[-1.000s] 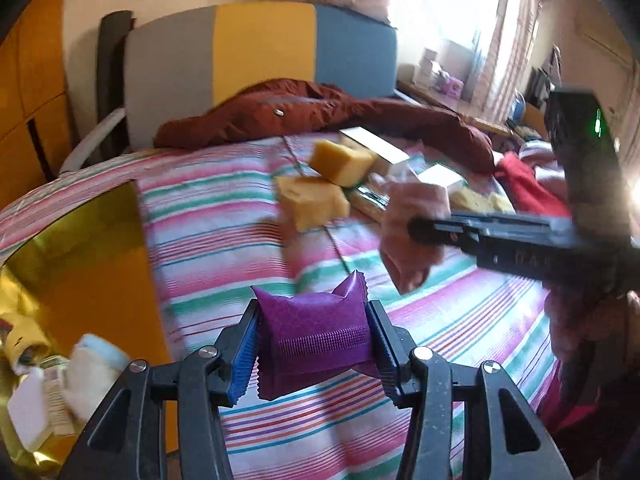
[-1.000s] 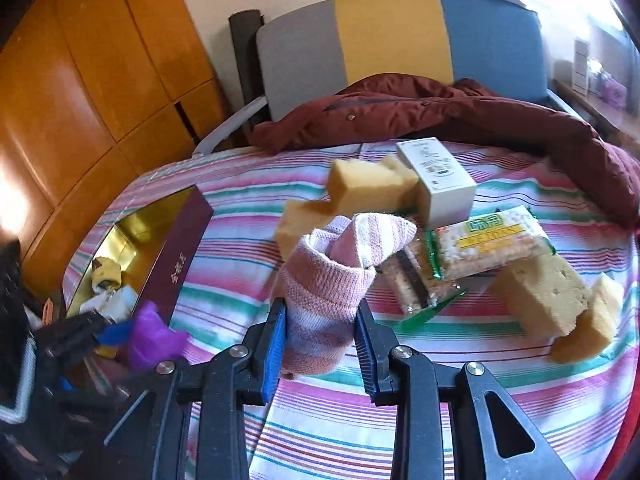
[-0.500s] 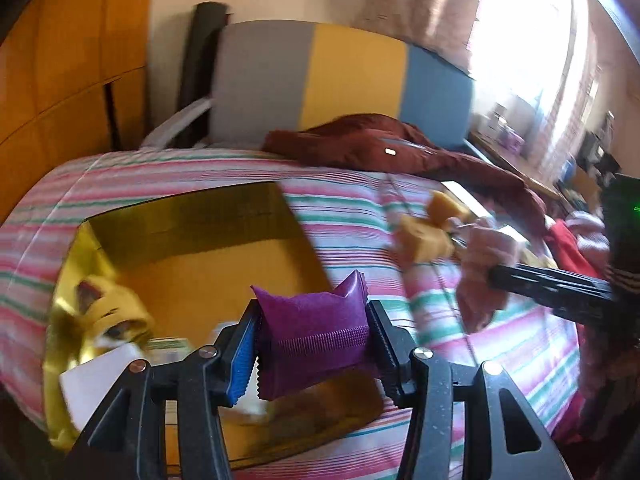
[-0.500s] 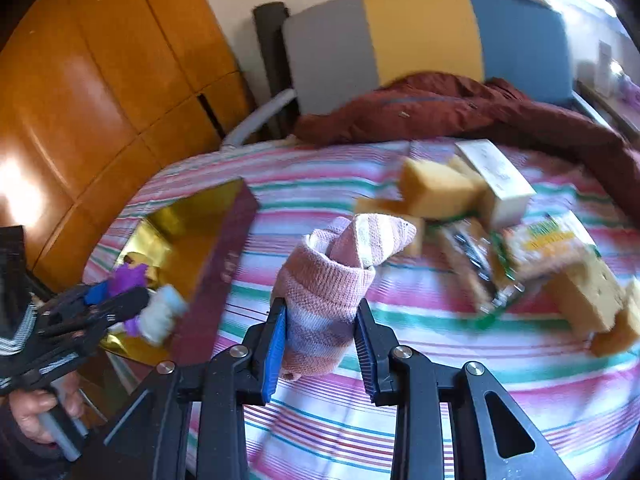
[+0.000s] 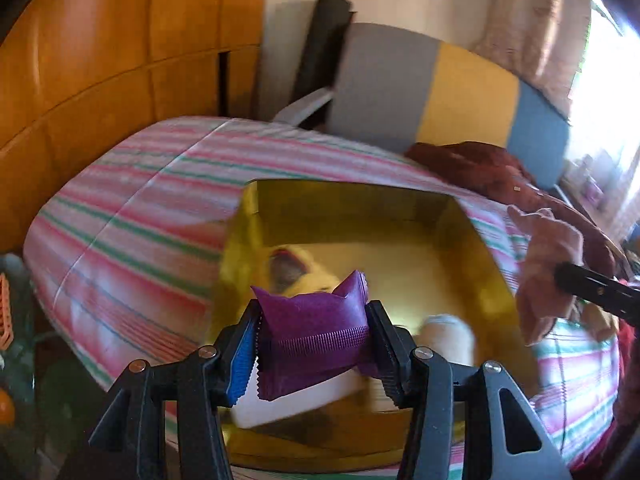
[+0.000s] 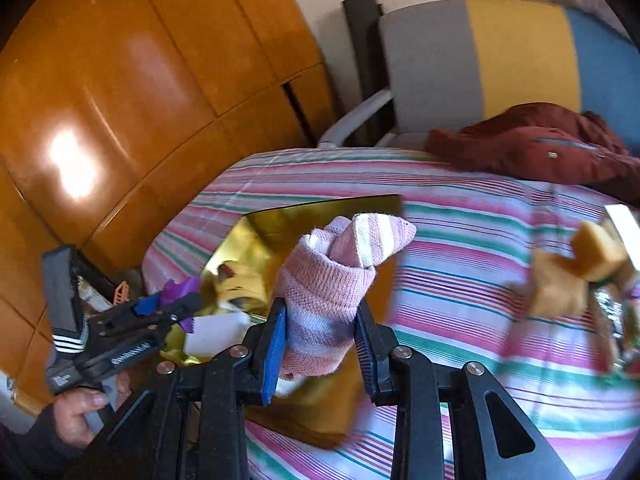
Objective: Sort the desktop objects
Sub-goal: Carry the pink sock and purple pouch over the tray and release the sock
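Hovering over gold box (image 5: 352, 200) now, purple packet (image 5: 316, 340) gripped.

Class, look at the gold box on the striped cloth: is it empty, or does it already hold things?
Not empty. The gold box stands open, and a yellow item and a white item lie inside.

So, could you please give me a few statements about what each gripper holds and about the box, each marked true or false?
1. The left gripper is shut on a purple packet. True.
2. The right gripper is empty. False: it grips a pink sock.
3. The gold box is empty. False: it holds several things.
4. A red jacket lies on the striped cloth. True.
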Motion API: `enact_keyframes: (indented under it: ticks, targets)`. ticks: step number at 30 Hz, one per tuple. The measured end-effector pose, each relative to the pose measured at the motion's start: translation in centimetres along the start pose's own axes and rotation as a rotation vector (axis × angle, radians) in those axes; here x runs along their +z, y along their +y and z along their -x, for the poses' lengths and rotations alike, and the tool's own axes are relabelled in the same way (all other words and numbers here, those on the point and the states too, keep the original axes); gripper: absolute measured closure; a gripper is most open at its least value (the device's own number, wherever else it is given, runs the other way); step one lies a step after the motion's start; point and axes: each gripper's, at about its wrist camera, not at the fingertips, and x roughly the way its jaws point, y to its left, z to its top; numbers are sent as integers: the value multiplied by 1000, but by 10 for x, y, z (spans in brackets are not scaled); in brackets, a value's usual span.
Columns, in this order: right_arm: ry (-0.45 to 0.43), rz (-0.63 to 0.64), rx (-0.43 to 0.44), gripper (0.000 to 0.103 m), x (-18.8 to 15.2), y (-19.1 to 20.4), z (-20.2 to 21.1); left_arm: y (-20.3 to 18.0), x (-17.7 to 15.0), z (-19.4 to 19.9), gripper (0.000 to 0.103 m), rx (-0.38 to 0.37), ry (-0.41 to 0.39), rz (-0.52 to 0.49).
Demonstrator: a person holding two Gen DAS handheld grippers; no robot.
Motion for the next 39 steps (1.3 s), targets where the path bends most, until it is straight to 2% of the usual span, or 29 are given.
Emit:
enact_keyframes:
  ticks: [4, 8, 10, 14, 16, 18, 20, 25, 28, 34, 39]
  targets:
    - [38, 12, 25, 70, 9, 22, -29, 15, 1, -23, 51, 45, 42, 8]
    - [82, 10, 33, 70, 17, 37, -59, 18, 6, -47, 50, 48, 89, 8]
    - [101, 7, 24, 66, 20, 43, -73, 17, 11, -56, 49, 49, 88, 4]
    - [120, 14, -2, 66, 23, 50, -93, 20, 19, -64, 47, 46, 79, 25]
    - [121, 20, -15, 52, 24, 53, -98, 23, 21, -64, 44, 49, 73, 32]
    - [121, 31, -25, 50, 24, 55, -100, 24, 19, -59, 41, 45, 68, 36]
    - [122, 36, -35, 43, 22, 58, -100, 25, 14, -55, 38, 46, 64, 36]
    - [97, 74, -70, 19, 17, 65, -90, 27, 9, -46, 38, 58, 59, 46]
    - [54, 113, -86, 11, 13, 74, -79, 26, 8, -36, 37, 77, 43, 44]
    - [-37, 125, -114, 5, 8, 77, -52, 24, 8, -3, 37, 88, -29, 31]
    - [-92, 153, -178, 0, 0, 81, -39, 18, 10, 17, 37, 54, -74, 12]
